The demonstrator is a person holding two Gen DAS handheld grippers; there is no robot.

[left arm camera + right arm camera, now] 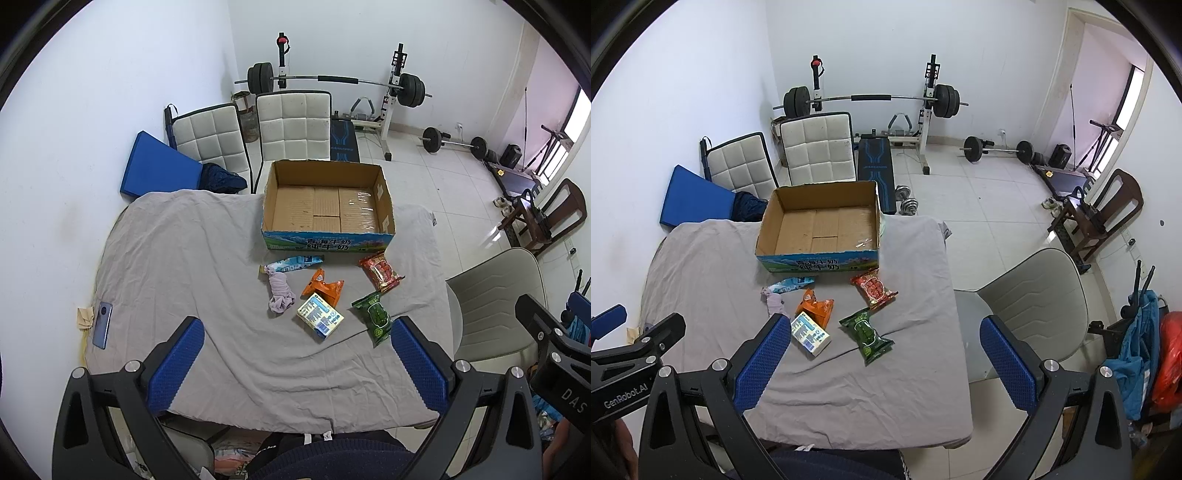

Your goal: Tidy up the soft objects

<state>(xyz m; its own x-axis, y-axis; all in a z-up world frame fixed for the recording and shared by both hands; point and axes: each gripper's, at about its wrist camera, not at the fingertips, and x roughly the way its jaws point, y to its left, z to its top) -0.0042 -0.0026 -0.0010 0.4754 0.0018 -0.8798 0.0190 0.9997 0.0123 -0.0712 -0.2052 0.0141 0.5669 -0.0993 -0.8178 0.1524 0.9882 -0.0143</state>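
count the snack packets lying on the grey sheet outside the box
4: a blue-white packet just in front of the cardboard box, an orange one below it, a red one to the right, a green one nearest the sheet's front edge.

Box (pixel 327 206) at table (pixel 184 258) far edge; packets (pixel 321 295) before it.

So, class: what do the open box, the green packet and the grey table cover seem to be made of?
Box: corrugated cardboard, matt brown inside, with ribbed lines on the floor flaps. Green packet: probably plastic film, glossy, with crimped ends. Cover: woven cloth, matt, and it lies in soft creases.
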